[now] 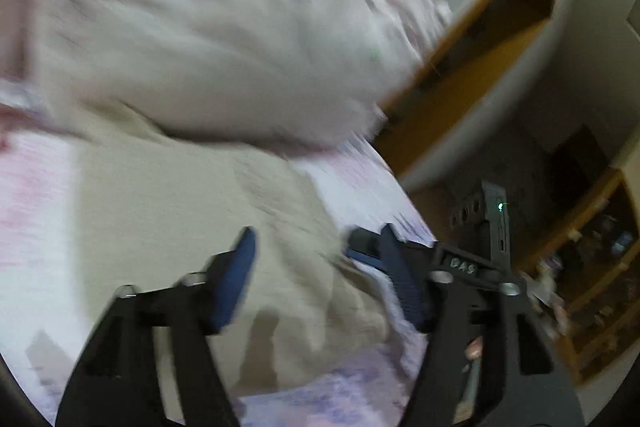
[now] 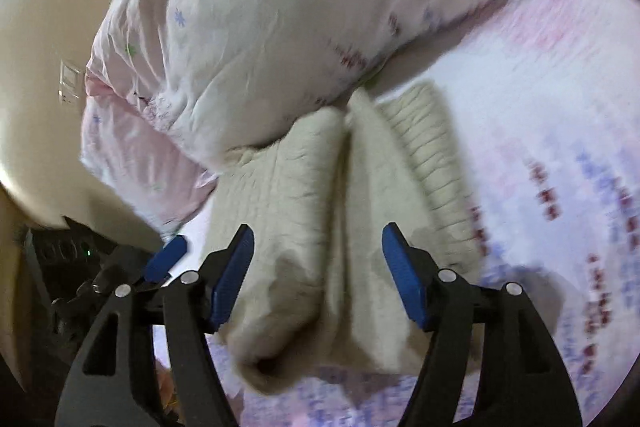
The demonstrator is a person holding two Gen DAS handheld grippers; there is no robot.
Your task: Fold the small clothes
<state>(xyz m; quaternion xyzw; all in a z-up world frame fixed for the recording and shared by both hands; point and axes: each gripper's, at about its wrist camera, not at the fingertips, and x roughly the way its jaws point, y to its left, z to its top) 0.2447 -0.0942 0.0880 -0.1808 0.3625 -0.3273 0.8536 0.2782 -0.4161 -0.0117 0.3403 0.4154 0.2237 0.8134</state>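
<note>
The only writing that can be read is raised lettering, "DAS", on the black body of the other tool seen at the right of the left wrist view; nothing on the cloth itself carries a label that can be made out.

In the left wrist view, which is blurred, the left tool stands with its blue pads apart and nothing pressed between them. Below and ahead of it lies the cream garment, soft and plain, spread on the bed sheet, which is white with pink and lilac print. Behind the garment bulges a pale duvet. To the right runs a wooden bed frame with a white edge, and further right a wooden shelf unit, its contents too blurred to tell.

In the right wrist view, a white wall switch sits at the far left. The right tool is likewise spread wide, gripping nothing. Between and beyond its pads the cream garment lies in lengthwise folds, with a ribbed knit band along its right side. Its far end touches the duvet, which has small flower prints.
</note>
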